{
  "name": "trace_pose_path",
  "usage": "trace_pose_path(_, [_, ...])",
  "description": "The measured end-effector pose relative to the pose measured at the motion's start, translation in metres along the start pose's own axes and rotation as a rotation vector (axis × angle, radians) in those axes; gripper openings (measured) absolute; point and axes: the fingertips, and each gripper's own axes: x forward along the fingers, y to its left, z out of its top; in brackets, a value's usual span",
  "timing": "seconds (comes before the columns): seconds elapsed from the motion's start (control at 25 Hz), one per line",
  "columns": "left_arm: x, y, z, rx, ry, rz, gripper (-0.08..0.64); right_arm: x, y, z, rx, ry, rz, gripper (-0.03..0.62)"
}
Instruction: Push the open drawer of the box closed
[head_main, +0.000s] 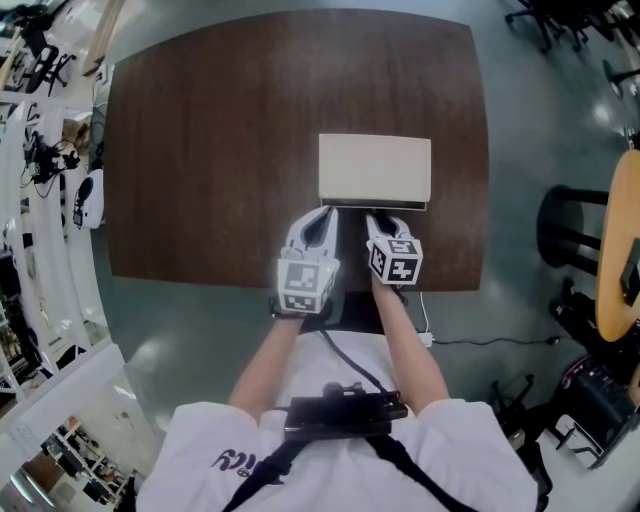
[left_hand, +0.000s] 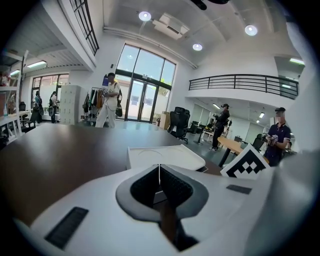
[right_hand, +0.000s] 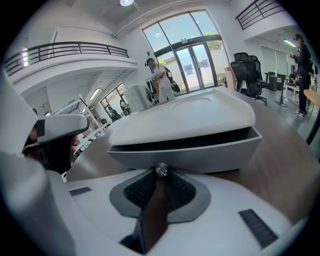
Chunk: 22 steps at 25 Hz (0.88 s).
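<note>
The drawer (right_hand: 185, 152) of the white box (head_main: 375, 165) stands slightly open. A dark slot shows between its front panel and the lid above, and in the head view it is a thin strip along the box's near edge. The box sits on the middle of a dark brown table (head_main: 200, 150), its drawer side facing the person.

At the middle of the drawer front is a small metal knob (right_hand: 161, 170), and the right gripper (right_hand: 161, 176) is right at it. Its fingers (right_hand: 142, 187) are drawn together, with the knob touching their tips. I cannot tell whether they pinch it or only press on it.

The left gripper (left_hand: 159, 170) is just beside the right one, toward the left end of the drawer front. Its fingers (left_hand: 175, 185) are closed on each other with only a hairline between them and nothing held. The box top rises just beyond their tips, but they hide the drawer front, so I cannot tell whether they touch it.

Both grippers lie low over the near part of the table, side by side, with the person's forearms reaching in from the near edge. Beyond the table is a bright hall with glass doors, a balcony railing, office chairs and a few people standing well away.
</note>
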Motion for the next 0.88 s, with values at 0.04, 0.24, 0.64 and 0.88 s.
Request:
trace_pose_path(0.04, [-0.001,-0.001,0.000,0.000,0.002,0.001,0.011,0.000,0.000,0.003,-0.003,-0.003,0.000,0.074])
trace_pose_path(0.24, [-0.001,-0.005,0.006,0.014,0.001,-0.002,0.011,-0.001,-0.001,0.010,-0.016,-0.005,-0.013,0.074])
trace_pose_path(0.64, [-0.023,-0.003,-0.001,0.036,0.075,-0.028,0.011,-0.009,0.015,-0.009,0.000,0.001,-0.034,0.074])
trace_pose_path(0.88, [-0.017,0.010,0.003,0.064,0.060,-0.025,0.011,0.010,0.003,0.004,0.037,-0.062,-0.019,0.074])
